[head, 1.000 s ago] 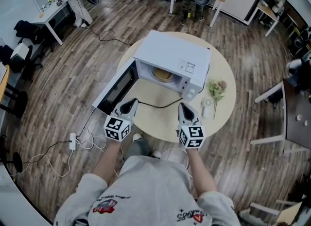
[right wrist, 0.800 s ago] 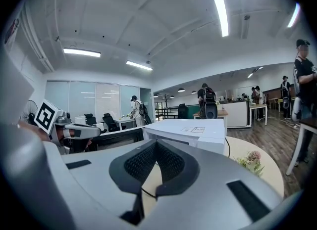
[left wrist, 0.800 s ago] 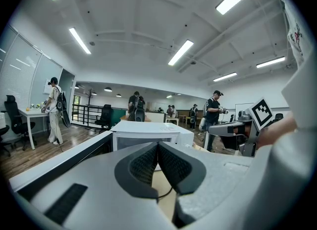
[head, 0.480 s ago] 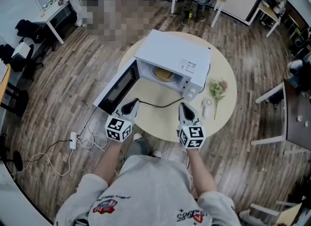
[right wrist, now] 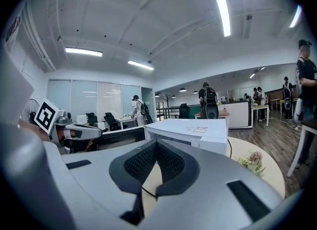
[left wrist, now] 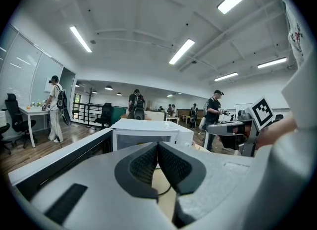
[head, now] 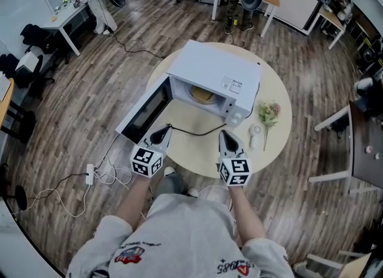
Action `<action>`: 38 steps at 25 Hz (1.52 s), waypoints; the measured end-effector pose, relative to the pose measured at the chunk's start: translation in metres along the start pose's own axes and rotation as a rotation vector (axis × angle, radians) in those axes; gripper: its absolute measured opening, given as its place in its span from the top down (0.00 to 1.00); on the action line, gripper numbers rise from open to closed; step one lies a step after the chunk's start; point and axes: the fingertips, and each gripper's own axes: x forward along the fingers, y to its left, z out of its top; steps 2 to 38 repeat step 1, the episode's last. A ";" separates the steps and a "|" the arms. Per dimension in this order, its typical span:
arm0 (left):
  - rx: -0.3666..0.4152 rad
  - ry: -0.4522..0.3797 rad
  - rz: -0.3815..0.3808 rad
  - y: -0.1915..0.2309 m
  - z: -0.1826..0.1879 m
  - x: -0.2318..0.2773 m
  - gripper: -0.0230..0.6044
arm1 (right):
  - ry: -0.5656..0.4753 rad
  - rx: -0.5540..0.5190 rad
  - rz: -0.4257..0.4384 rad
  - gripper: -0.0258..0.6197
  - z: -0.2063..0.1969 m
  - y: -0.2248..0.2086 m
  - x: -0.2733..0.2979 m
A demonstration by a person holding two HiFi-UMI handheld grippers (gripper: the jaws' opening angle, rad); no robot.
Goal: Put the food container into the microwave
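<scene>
A white microwave (head: 218,75) stands on the round table (head: 276,94) with its door (head: 142,110) swung open to the left. Inside the cavity sits a yellowish food container (head: 202,95). My left gripper (head: 163,130) is shut and empty near the table's front edge, just right of the open door. My right gripper (head: 224,134) is also shut and empty, in front of the microwave's right corner. In the left gripper view the jaws (left wrist: 157,147) meet in front of the microwave (left wrist: 148,131). In the right gripper view the shut jaws (right wrist: 156,145) point past the microwave (right wrist: 190,129).
A black power cable (head: 194,132) lies across the table between the grippers. A small bunch of flowers (head: 267,114) and a white object (head: 256,131) lie at the table's right. A power strip (head: 90,174) with cords is on the floor at left. Desks and people stand farther off.
The head view has shifted slightly. Both grippers stay shut in about the same spots at the table's front edge.
</scene>
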 end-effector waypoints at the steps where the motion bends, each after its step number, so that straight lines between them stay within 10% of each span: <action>1: 0.000 0.001 -0.003 -0.001 -0.001 0.001 0.96 | 0.001 0.001 -0.001 0.96 -0.001 -0.001 0.000; 38: 0.000 0.001 -0.003 -0.001 -0.001 0.001 0.96 | 0.001 0.001 -0.001 0.96 -0.001 -0.001 0.000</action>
